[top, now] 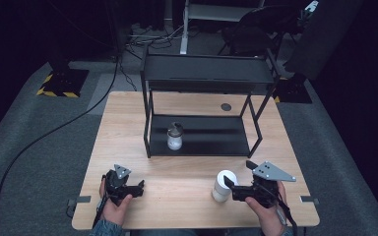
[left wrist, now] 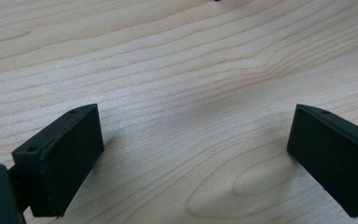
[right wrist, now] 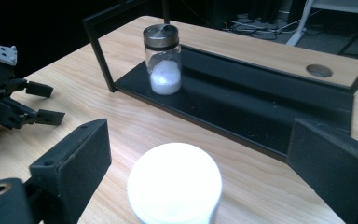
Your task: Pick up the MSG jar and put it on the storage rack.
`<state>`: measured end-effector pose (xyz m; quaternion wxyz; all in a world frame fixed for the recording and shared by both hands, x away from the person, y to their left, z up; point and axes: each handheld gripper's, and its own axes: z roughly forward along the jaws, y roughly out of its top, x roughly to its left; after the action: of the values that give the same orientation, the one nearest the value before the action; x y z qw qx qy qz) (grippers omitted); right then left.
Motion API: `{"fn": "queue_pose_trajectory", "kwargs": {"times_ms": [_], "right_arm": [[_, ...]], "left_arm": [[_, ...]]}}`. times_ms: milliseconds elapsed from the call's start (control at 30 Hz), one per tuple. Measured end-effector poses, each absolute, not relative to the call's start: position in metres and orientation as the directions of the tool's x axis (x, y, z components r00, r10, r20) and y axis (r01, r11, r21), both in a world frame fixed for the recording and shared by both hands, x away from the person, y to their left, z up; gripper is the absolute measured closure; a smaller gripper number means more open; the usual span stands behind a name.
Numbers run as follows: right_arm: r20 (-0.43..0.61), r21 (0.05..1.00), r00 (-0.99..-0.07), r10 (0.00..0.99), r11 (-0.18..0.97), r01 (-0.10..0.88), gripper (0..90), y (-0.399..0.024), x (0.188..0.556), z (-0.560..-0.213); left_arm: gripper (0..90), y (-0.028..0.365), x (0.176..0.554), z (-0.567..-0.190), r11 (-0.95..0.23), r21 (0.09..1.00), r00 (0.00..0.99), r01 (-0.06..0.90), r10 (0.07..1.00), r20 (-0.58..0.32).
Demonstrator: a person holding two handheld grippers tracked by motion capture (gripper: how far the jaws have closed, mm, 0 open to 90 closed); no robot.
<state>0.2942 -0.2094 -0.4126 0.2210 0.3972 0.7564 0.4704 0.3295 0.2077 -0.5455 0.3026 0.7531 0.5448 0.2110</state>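
A: Where is the white cup [top: 224,185] now?

B: It stands upright on the surface [top: 187,187], near edge, right of the middle. My right gripper [right wrist: 186,172] has its jaws wide, one on each side of the cup, the pads not yet pressing.

A: And the left gripper [top: 139,187]?

B: Open and holding nothing, low over bare wood. I judge this is the approach step. Next I must close gently on the cup, perhaps for the shelf [top: 202,135] where the jar [top: 174,136] stands.
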Motion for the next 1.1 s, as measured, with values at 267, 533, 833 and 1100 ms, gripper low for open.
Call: {"fn": "queue_pose_trajectory", "kwargs": {"times_ms": [267,533,833,1100], "right_arm": [[0.045,0.877,-0.587,0.808,0.250,0.411,6.2,-0.204,0.295,-0.429],[0.043,0.859,-0.592,0.805,0.273,0.433,6.2,-0.199,0.297,-0.446],[0.033,0.840,-0.588,0.808,0.296,0.454,8.6,-0.196,0.300,-0.458],[0.016,0.818,-0.596,0.803,0.332,0.470,13.6,-0.192,0.303,-0.467]], "left_arm": [[3.3,0.208,0.330,-0.545,-0.223,0.686,0.317,0.693,0.948,-0.012],[3.3,0.208,0.329,-0.545,-0.224,0.686,0.319,0.693,0.948,-0.012],[3.3,0.208,0.329,-0.545,-0.222,0.686,0.318,0.693,0.948,-0.013],[3.3,0.208,0.329,-0.546,-0.222,0.686,0.318,0.693,0.948,-0.013]]}}
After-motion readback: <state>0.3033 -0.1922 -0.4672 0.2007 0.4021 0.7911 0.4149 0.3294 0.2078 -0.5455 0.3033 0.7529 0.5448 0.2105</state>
